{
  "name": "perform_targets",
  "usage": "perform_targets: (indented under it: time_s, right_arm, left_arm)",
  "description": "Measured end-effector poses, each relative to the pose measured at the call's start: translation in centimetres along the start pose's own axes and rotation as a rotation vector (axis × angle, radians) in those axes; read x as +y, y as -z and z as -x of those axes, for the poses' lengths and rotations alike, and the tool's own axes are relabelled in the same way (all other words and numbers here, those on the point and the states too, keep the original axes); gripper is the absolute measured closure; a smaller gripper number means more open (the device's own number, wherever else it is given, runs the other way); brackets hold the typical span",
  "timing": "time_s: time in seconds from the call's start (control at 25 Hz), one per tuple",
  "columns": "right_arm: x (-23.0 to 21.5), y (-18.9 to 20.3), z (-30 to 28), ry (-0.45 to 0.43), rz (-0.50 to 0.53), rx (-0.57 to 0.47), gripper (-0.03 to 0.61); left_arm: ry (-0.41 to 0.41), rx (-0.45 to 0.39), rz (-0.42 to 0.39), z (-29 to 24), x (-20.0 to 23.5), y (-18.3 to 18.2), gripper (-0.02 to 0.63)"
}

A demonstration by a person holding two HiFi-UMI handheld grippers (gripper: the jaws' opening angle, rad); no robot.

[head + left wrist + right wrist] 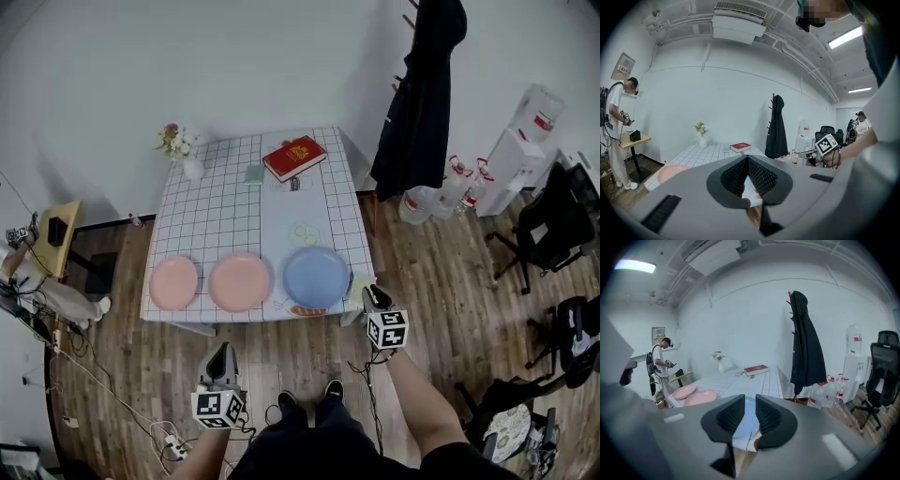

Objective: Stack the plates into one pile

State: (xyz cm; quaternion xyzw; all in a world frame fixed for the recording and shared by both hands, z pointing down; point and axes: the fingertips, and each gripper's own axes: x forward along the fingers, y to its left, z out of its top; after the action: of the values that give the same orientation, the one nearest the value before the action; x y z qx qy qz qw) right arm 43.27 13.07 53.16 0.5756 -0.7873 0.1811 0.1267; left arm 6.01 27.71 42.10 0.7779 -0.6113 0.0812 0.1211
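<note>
Head view: L tool (pixel 222 352) shut, empty, held low; R tool (pixel 376 295) slightly ajar, empty, higher near table (pixel 216 206) edge.

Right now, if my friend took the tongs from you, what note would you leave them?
Left tongs: shut, empty.
Right tongs: slightly open, empty.
Both hang short of the white gridded table.
In a row along its near edge: left round pink plate, middle round pink plate, round blue plate at right.
Done: nothing stacked yet.
Left: pile all three.
</note>
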Motion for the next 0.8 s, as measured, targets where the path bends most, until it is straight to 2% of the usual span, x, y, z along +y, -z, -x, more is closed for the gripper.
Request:
perform_targets:
  time_s: [0.24, 0.4, 0.8]
  right_arm:
    - [6.4, -7.6, 5.8, -0.061, 0.077, -0.146, 0.553]
    - [10.2, -11.5, 9.1, -0.1, 0.115, -0.228, 0.571]
    - [15.5, -16.0, 14.7, -0.118, 0.161, -0.318, 0.571]
  left_arm:
    - [0.074, -0.08, -0.039, -1.9, -1.7, -3.6, 0.618]
    - [0.123, -0.147, -0.083, -2.7, -3.1, -7.1, 0.618]
    - [0.192, -0.254, -0.115, -2.3, -4.8, -13.5, 0.618]
